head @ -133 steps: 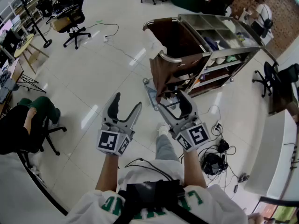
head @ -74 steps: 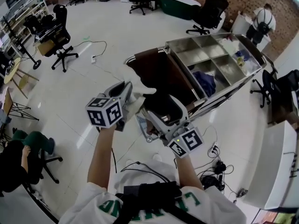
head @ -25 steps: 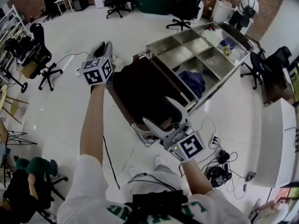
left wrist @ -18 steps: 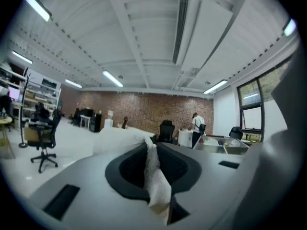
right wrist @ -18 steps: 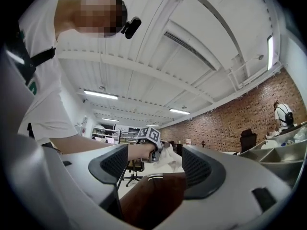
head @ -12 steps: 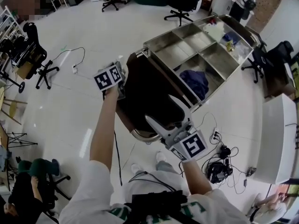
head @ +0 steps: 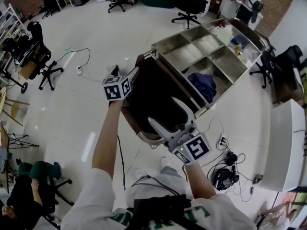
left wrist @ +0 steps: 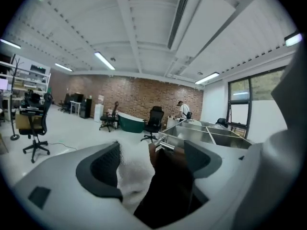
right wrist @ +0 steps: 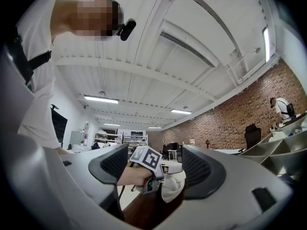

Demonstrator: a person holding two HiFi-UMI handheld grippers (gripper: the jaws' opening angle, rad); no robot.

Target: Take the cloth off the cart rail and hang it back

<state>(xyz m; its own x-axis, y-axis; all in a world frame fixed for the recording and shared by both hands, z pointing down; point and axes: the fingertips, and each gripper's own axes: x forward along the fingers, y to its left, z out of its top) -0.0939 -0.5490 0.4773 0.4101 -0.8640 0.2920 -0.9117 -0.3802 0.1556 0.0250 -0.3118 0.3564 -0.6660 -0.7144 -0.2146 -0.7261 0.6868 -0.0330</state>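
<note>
- At the bag end of the cart (head: 207, 51), the left gripper (head: 125, 74) is up against the chrome rail (left wrist: 165, 146).
- Its fingers are opening, with the white cloth (left wrist: 132, 174) between them; the cloth lies along one finger and is not squeezed.
- The cloth hangs at the rail, against the brown bag (head: 153, 95).
- The right gripper (head: 163, 110) hovers above the bag's near rim, its fingers spread wide with nothing gripped between them.
</note>
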